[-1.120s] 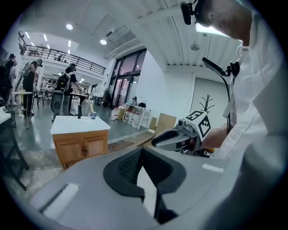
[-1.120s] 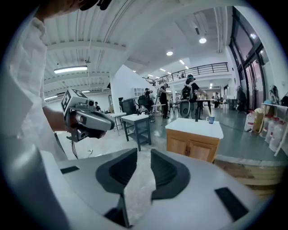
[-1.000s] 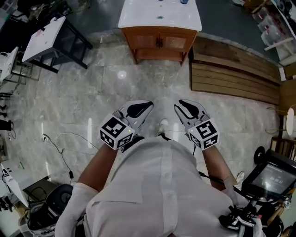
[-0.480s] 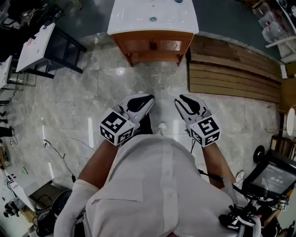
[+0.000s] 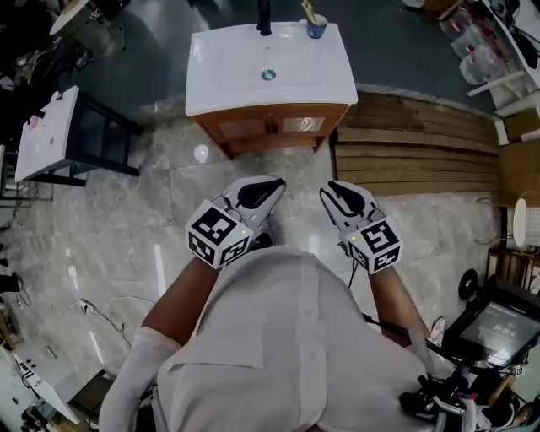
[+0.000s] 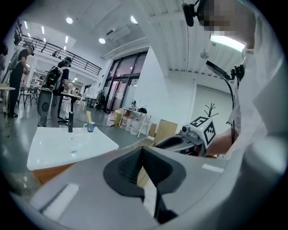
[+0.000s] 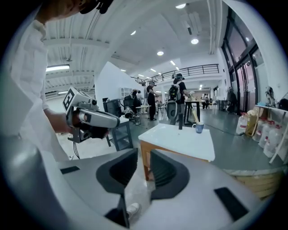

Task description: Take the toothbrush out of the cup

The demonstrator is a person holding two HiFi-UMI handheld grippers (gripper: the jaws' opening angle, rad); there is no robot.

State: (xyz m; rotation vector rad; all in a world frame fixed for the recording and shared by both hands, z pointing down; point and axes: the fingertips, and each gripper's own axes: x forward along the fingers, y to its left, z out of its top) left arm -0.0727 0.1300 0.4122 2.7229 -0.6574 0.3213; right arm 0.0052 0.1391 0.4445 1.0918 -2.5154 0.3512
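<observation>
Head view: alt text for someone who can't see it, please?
From above, a person in a white shirt holds empty left tongs and right tongs over a marble floor. Ahead stands a white sink on a wooden cabinet, a toothbrush in a blue cup at its far corner.

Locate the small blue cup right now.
Head view, top centre: the small blue cup stands at the back right corner of the white sink top, right of the black faucet.

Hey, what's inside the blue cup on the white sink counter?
A pale toothbrush leans in the cup, its upper part sticking out. Its lower end and the cup's bottom are hidden by the cup's wall.
</observation>
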